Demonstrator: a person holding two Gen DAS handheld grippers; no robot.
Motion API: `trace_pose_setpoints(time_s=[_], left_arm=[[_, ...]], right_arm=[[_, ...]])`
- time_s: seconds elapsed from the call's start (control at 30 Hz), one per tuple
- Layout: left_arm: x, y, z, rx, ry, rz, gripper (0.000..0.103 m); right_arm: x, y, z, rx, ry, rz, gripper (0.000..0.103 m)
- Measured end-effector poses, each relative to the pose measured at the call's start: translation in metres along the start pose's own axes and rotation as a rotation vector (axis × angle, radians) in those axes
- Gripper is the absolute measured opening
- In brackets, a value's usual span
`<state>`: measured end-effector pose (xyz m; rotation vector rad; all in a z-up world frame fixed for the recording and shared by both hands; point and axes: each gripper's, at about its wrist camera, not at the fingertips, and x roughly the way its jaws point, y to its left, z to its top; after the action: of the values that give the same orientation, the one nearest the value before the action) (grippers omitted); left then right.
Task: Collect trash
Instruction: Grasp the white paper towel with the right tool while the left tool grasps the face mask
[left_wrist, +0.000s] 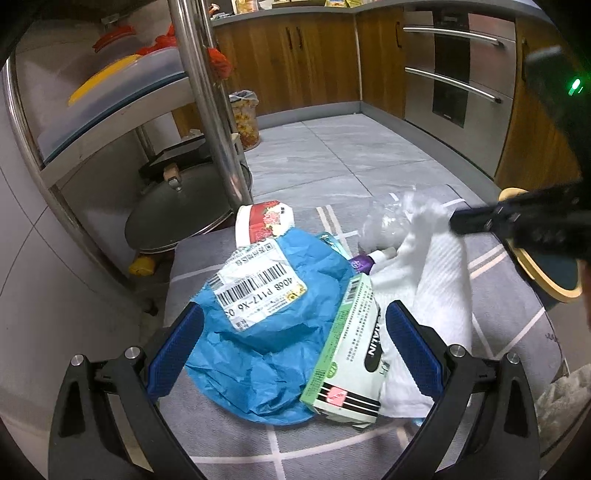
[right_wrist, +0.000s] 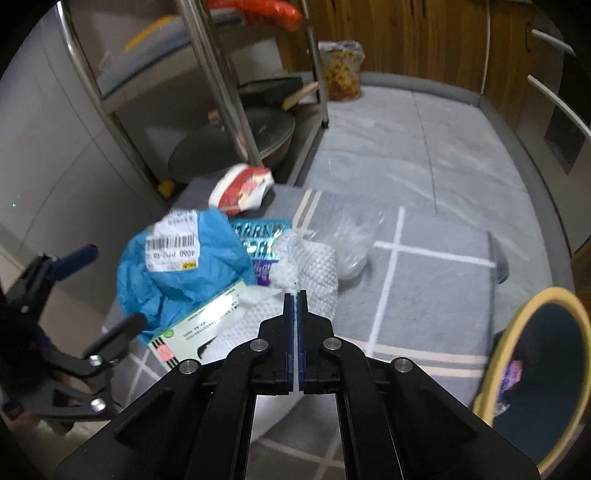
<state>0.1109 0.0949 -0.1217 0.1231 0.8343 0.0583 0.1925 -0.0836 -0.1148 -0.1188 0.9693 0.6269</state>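
Observation:
A pile of trash lies on a grey mat (left_wrist: 236, 439) on the kitchen floor: a crumpled blue mailer bag (left_wrist: 269, 332) with a barcode label, a green carton (left_wrist: 351, 350), a white paper towel (left_wrist: 439, 280), clear plastic wrap (left_wrist: 391, 218) and a red-and-white cup (left_wrist: 262, 221). My left gripper (left_wrist: 295, 347) is open, its fingers straddling the blue bag and the carton. My right gripper (right_wrist: 295, 295) is shut on the white paper towel (right_wrist: 314, 266), pinching its edge. A dark bin with a yellow rim (right_wrist: 543, 369) stands at the right.
A steel rack (left_wrist: 207, 110) with pots, lids and plastic boxes stands to the left. A lined waste basket (left_wrist: 245, 118) stands behind it. Wooden cabinets (left_wrist: 295, 55) and steel drawers (left_wrist: 458, 70) line the back and right. Grey tiled floor (left_wrist: 351, 155) lies beyond the mat.

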Motion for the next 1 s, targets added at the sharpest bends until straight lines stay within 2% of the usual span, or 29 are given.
trace_pose_setpoints(time_s=[0.2, 0.33, 0.43, 0.53, 0.73, 0.8, 0.9, 1.0], left_arm=[[-0.002, -0.013, -0.003, 0.026, 0.009, -0.008, 0.097], [-0.003, -0.028, -0.01, 0.025, 0.027, -0.059, 0.097], [-0.003, -0.047, -0.019, 0.076, 0.043, -0.085, 0.097], [-0.003, -0.068, -0.027, 0.144, 0.057, -0.104, 0.094], [0.0, -0.101, -0.034, 0.235, 0.075, -0.136, 0.092], [0.002, -0.106, -0.033, 0.239, 0.084, -0.159, 0.086], [0.007, -0.116, -0.029, 0.232, 0.087, -0.208, 0.086], [0.01, -0.137, -0.026, 0.27, 0.076, -0.243, 0.086]], right_arm=[[-0.044, -0.014, 0.0, 0.018, -0.088, -0.045, 0.002], [-0.068, -0.03, -0.003, 0.059, -0.127, -0.085, 0.002], [-0.083, -0.042, -0.005, 0.089, -0.152, -0.125, 0.002], [-0.1, -0.048, -0.007, 0.101, -0.152, -0.181, 0.002], [-0.137, -0.059, -0.011, 0.122, -0.185, -0.207, 0.002], [-0.145, -0.062, -0.013, 0.121, -0.188, -0.221, 0.002], [-0.146, -0.069, -0.019, 0.128, -0.176, -0.212, 0.002], [-0.14, -0.076, -0.021, 0.147, -0.162, -0.207, 0.002]])
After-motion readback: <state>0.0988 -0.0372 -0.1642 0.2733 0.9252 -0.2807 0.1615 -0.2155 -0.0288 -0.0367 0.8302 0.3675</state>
